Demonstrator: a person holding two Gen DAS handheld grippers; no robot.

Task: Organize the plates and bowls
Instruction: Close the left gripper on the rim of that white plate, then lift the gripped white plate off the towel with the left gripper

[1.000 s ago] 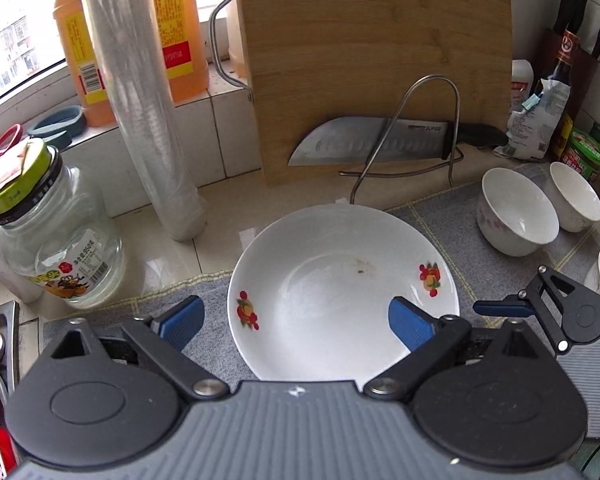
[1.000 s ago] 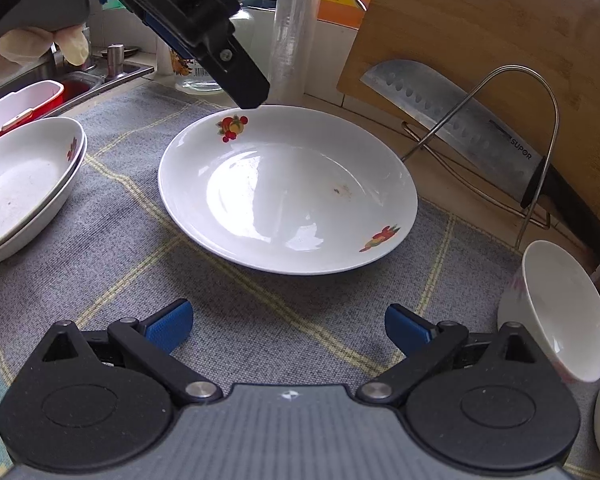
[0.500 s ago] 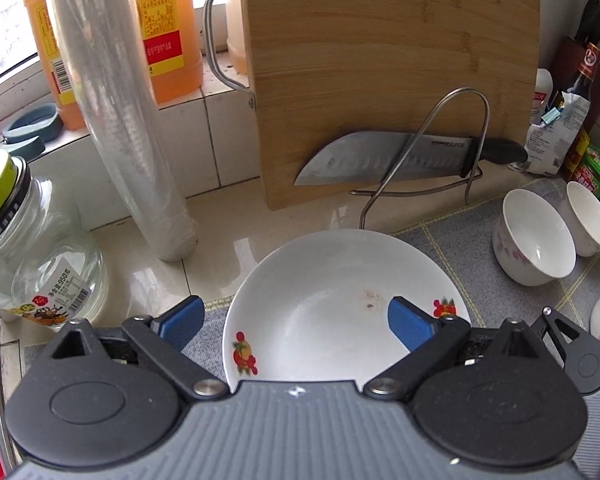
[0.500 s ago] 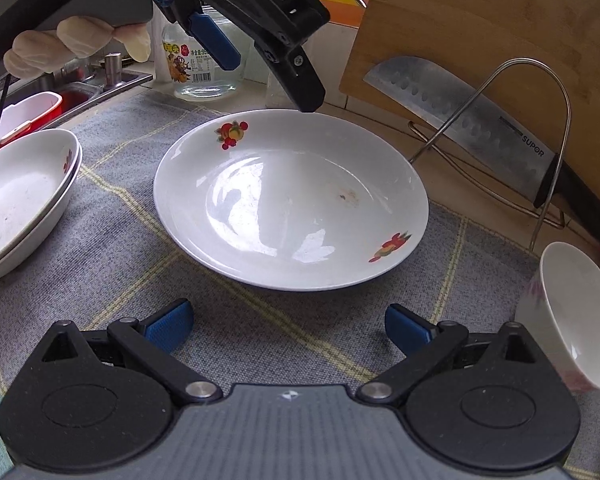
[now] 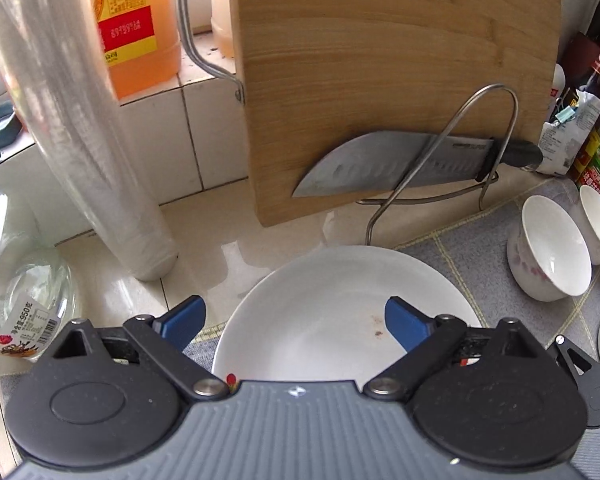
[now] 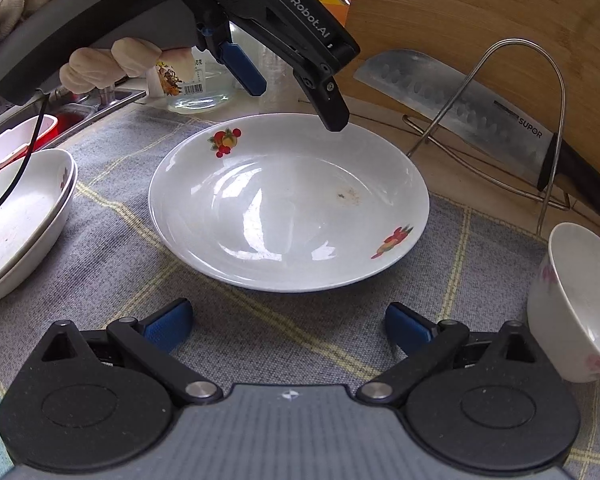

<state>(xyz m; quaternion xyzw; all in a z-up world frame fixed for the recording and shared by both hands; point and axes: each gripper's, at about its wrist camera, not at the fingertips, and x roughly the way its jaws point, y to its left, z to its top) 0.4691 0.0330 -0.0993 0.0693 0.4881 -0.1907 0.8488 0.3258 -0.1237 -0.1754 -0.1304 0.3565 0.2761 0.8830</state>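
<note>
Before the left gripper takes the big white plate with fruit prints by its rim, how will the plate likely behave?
The plate looks glazed and shiny, so the closing left gripper, with nothing pinched yet, may slip on the thin rim. It seems stiff ceramic, likely breakable if dropped. Being wide and shallow, it would probably tilt when lifted from one edge.

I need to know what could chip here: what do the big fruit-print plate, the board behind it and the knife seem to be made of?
Fruit-print plate: glazed white ceramic by its look; glossy window reflections, printed fruit decals. Chippable.
Board: bamboo or wood, matt; pale parallel strips and grain.
Knife: steel blade, brushed grey with a row of dimples; its black handle is probably plastic, though that is unclear.
</note>
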